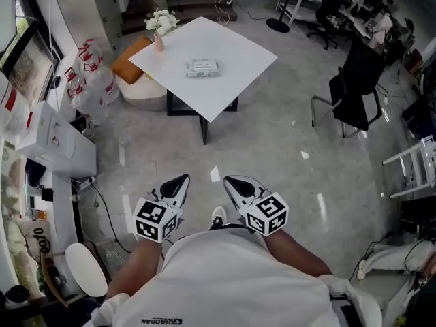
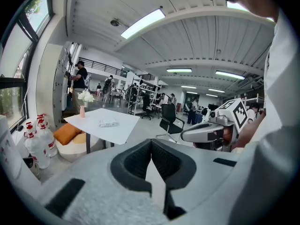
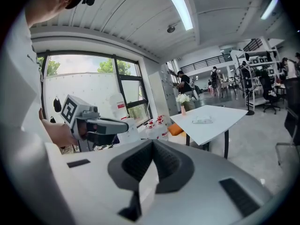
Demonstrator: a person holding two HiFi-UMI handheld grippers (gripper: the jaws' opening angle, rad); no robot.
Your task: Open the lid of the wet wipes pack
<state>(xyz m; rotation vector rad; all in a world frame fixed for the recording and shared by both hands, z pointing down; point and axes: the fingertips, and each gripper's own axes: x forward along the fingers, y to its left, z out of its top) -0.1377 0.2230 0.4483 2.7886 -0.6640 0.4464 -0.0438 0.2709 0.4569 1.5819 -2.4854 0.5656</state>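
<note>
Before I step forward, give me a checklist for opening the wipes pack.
1. Wet wipes pack found: ok, flat on the white table.
2. Lid state: cannot tell, too small to see.
3. Pack within reach: not ok, the table stands well ahead.
4. Left hand-held gripper free: ok, jaws together, empty.
5. Right hand-held gripper free: ok, jaws together, empty.
6. Flower vase clear of the pack: ok, apart near a corner.

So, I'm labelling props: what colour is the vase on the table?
Pink. The vase shows best in the head view.
</note>
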